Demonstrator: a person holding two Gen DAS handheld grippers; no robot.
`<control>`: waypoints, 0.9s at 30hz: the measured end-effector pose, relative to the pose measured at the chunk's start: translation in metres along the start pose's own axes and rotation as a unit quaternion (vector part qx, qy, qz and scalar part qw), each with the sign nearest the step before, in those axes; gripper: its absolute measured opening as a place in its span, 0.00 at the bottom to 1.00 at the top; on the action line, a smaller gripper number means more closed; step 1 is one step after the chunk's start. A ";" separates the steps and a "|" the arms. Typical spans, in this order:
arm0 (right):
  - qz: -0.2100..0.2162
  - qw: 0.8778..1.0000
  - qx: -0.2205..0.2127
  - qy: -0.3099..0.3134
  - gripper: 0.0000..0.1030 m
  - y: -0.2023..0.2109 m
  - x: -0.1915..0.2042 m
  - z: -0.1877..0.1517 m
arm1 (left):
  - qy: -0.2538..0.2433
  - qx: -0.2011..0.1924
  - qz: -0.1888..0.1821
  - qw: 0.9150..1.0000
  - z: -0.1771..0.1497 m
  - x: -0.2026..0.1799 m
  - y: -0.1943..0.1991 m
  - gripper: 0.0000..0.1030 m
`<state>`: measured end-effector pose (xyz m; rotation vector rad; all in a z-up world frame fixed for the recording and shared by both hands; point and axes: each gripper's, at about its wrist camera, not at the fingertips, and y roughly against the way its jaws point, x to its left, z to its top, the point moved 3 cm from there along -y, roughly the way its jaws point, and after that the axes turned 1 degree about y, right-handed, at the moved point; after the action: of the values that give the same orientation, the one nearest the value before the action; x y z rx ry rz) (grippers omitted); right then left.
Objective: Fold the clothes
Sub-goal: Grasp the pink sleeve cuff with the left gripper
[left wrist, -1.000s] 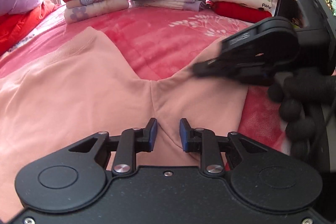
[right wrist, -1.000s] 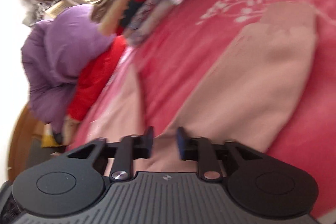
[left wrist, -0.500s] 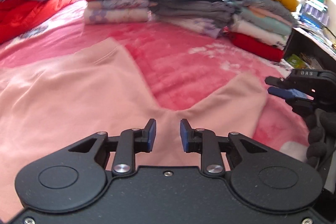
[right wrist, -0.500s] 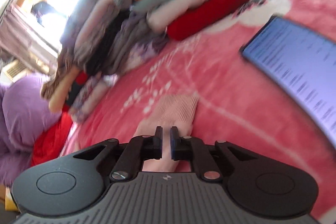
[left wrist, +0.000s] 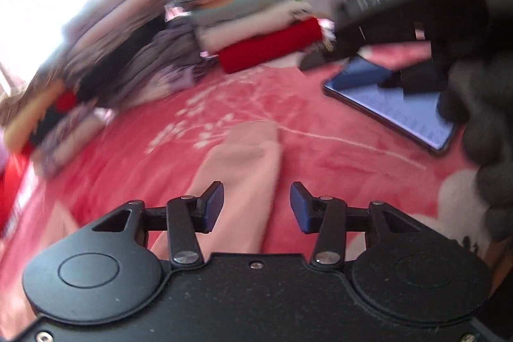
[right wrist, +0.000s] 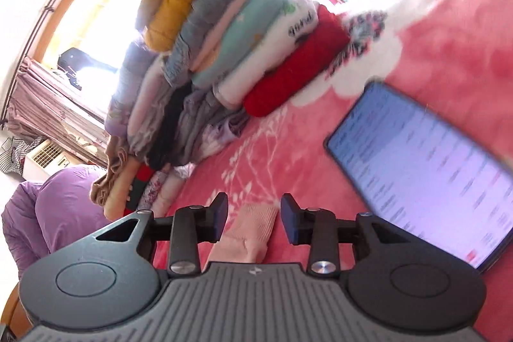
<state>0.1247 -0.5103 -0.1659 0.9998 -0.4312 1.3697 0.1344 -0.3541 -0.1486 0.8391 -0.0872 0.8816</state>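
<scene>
Pink-red fleece with a white floral print covers the bed (left wrist: 336, 156), which carries everything in view. Along its far side stand stacks of folded clothes (right wrist: 243, 53), mustard, grey, mint, white and red among them, with a purple bundle (right wrist: 48, 213) beyond at the left of the right wrist view.

On the blanket lies the pale pink garment (left wrist: 243, 169), of which mainly one sleeve shows, stretched out flat with its ribbed cuff (right wrist: 256, 215) at the far end. A lit phone (right wrist: 423, 178) lies near the cuff, apart from it.

Left tongs (left wrist: 256, 205) stand wide open over the sleeve, holding nothing. Right tongs (right wrist: 255, 217) are also open, straddling the cuff without pinching it; a dark-gloved hand (left wrist: 481, 117) carries them.

Judging by its drape, the garment is light, soft and limp: it should sag and crease when lifted. The cuff, thicker and ribbed, looks the surest place to pinch.

No containers show.
</scene>
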 end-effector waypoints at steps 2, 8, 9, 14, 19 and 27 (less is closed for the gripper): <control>0.001 1.000 -0.001 0.013 0.38 0.009 0.000 0.009 | -0.039 0.013 0.026 0.999 0.000 -0.016 -0.011 0.43; -0.012 0.999 -0.039 0.030 0.41 0.037 -0.013 0.031 | -0.135 0.043 0.123 0.982 0.005 -0.050 -0.042 0.45; -0.010 0.999 -0.040 0.026 0.41 0.039 -0.017 0.032 | -0.142 0.048 0.133 0.980 0.006 -0.051 -0.045 0.44; -0.016 0.999 -0.038 0.013 0.41 0.041 -0.028 0.036 | -0.159 0.059 0.164 0.972 0.015 -0.051 -0.062 0.44; -0.023 0.999 -0.037 -0.001 0.41 0.042 -0.038 0.038 | -0.175 0.067 0.193 0.963 0.022 -0.052 -0.077 0.44; -0.029 0.999 -0.032 -0.009 0.41 0.040 -0.045 0.039 | -0.153 0.077 0.216 0.961 0.022 -0.052 -0.080 0.37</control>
<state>0.0889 -0.5727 -0.1659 0.9660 -0.4531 1.2874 0.1628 -0.4308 -0.2027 1.1235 -0.4932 1.1710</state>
